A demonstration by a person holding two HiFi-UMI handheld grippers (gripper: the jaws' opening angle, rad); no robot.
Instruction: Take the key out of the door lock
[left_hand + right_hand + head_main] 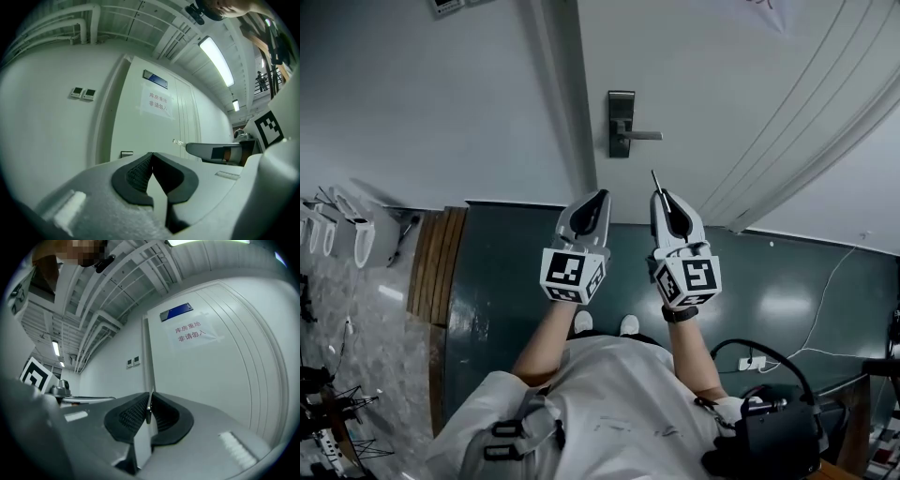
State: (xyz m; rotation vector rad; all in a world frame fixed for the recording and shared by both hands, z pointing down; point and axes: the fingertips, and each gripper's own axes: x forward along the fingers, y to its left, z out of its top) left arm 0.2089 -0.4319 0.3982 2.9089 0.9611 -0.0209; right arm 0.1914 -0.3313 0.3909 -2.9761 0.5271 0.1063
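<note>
In the head view the white door [703, 84] carries a dark lock plate with a lever handle [622, 124]. My right gripper [659, 194] is held a short way back from the door, shut on a thin metal key [655, 179] whose blade sticks out past the tips. The right gripper view shows the key [149, 405] edge-on, pinched between the pads. My left gripper [602, 194] is beside it on the left, shut with nothing in it [151, 159]. From the left gripper view the right gripper [211, 151] and the key's tip [176, 141] appear to the right.
A paper notice [159, 104] and a blue sign [155, 79] are on the door. Two wall panels [83, 93] sit left of the frame. On the dark green floor [506, 281] lie wooden planks [436, 267] at the left; a power strip [752, 363] with cables lies at the right.
</note>
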